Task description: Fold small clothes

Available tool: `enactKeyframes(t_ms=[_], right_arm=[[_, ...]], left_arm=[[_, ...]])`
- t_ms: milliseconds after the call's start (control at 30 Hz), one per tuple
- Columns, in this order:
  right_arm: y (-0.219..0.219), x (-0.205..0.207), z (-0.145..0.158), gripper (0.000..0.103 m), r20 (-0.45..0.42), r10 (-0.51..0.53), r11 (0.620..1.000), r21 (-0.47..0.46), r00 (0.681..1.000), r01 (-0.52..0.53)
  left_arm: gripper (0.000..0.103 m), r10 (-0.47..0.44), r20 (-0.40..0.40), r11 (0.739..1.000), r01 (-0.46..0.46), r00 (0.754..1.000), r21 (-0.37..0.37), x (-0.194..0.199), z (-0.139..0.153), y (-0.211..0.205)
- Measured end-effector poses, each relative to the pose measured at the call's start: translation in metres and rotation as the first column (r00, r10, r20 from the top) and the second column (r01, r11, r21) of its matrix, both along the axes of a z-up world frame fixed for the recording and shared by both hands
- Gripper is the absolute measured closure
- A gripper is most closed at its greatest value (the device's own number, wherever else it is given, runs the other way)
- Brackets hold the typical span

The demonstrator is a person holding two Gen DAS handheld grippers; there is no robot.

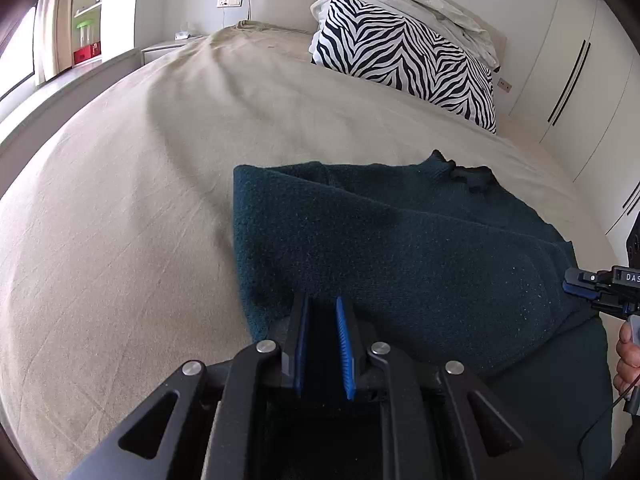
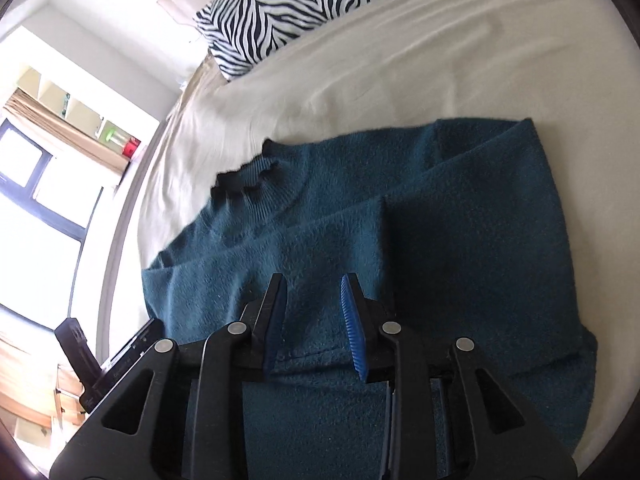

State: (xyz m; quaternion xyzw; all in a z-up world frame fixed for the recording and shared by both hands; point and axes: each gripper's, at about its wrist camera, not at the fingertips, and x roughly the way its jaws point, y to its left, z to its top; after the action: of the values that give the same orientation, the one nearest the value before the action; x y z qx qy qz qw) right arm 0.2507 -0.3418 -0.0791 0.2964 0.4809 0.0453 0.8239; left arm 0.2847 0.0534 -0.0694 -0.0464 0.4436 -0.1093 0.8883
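A dark teal knit sweater [image 1: 400,240] lies on the beige bed sheet [image 1: 120,220], its sleeves folded in over the body and its ribbed collar [image 1: 468,174] at the far end. My left gripper [image 1: 322,308] is open just over the sweater's near left edge, nothing between its blue pads. In the right wrist view the same sweater [image 2: 460,240] fills the middle, collar [image 2: 248,178] to the left. My right gripper [image 2: 314,296] is open above the folded sleeve, empty. It also shows at the right edge of the left wrist view [image 1: 580,284].
A zebra-print pillow [image 1: 404,60] and a rumpled cream blanket [image 1: 420,4] sit at the head of the bed. White wardrobe doors [image 1: 576,72] stand to the right. A window and shelves [image 2: 52,168] are on the far side. A hand [image 1: 628,356] shows at the right.
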Motion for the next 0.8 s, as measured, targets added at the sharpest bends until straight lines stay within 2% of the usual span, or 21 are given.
enactKeyframes(t_ms=[33, 100, 233, 333, 400, 467, 533, 567, 667, 733, 767, 800], right_arm=[[0.001, 0.002, -0.012, 0.076, -0.044, 0.002, 1.0, -0.004, 0.999, -0.002], [-0.004, -0.002, -0.022, 0.076, -0.026, -0.023, 0.999, 0.04, 0.999, 0.024], [-0.01, -0.011, -0.008, 0.076, 0.024, -0.075, 0.997, 0.038, 0.997, 0.074], [-0.008, -0.011, 0.005, 0.076, 0.089, -0.064, 0.995, 0.079, 0.994, 0.057], [-0.002, -0.004, -0.001, 0.076, 0.061, -0.049, 0.997, 0.067, 0.997, 0.045], [0.001, 0.005, -0.027, 0.074, -0.028, -0.023, 0.998, 0.053, 0.999, 0.024], [-0.008, -0.003, -0.033, 0.075, 0.035, -0.03, 0.995, 0.1, 0.999, 0.026], [-0.012, -0.01, -0.031, 0.075, 0.034, -0.052, 0.991, 0.126, 0.998, 0.048], [-0.017, -0.041, -0.016, 0.074, 0.04, -0.096, 0.991, 0.101, 0.995, 0.092], [-0.017, -0.069, -0.004, 0.073, 0.064, -0.093, 0.994, 0.071, 0.994, 0.088], [-0.017, -0.085, 0.001, 0.073, 0.077, -0.087, 0.994, 0.069, 0.993, 0.082], [-0.017, -0.103, 0.006, 0.073, 0.088, -0.087, 0.994, 0.072, 0.992, 0.081]], left_arm=[[0.087, -0.003, 0.004, 1.0, 0.002, 1.0, 0.02, -0.001, 0.001, -0.002], [0.087, -0.004, 0.009, 0.999, 0.004, 1.0, 0.037, -0.003, 0.0, -0.003], [0.087, 0.006, -0.001, 1.0, -0.006, 1.0, 0.021, -0.002, 0.0, -0.001], [0.087, 0.007, 0.007, 0.999, -0.007, 1.0, 0.038, -0.004, 0.0, -0.004], [0.087, 0.007, 0.012, 0.999, -0.007, 1.0, 0.043, -0.005, -0.001, -0.004], [0.087, 0.002, 0.014, 0.999, -0.003, 1.0, 0.041, -0.006, -0.001, -0.004], [0.087, 0.0, 0.013, 1.0, 0.0, 1.0, 0.031, -0.009, -0.001, 0.0], [0.087, 0.006, 0.012, 1.0, -0.006, 1.0, 0.02, -0.013, 0.0, 0.003], [0.087, 0.023, 0.01, 1.0, -0.023, 1.0, -0.009, -0.03, 0.007, 0.014], [0.081, 0.028, 0.014, 0.999, -0.028, 1.0, -0.027, -0.047, 0.014, 0.02], [0.067, 0.035, 0.023, 0.999, -0.034, 0.999, -0.02, -0.058, 0.018, 0.023], [0.059, 0.05, 0.036, 0.999, -0.05, 0.998, -0.019, -0.071, 0.022, 0.027]])
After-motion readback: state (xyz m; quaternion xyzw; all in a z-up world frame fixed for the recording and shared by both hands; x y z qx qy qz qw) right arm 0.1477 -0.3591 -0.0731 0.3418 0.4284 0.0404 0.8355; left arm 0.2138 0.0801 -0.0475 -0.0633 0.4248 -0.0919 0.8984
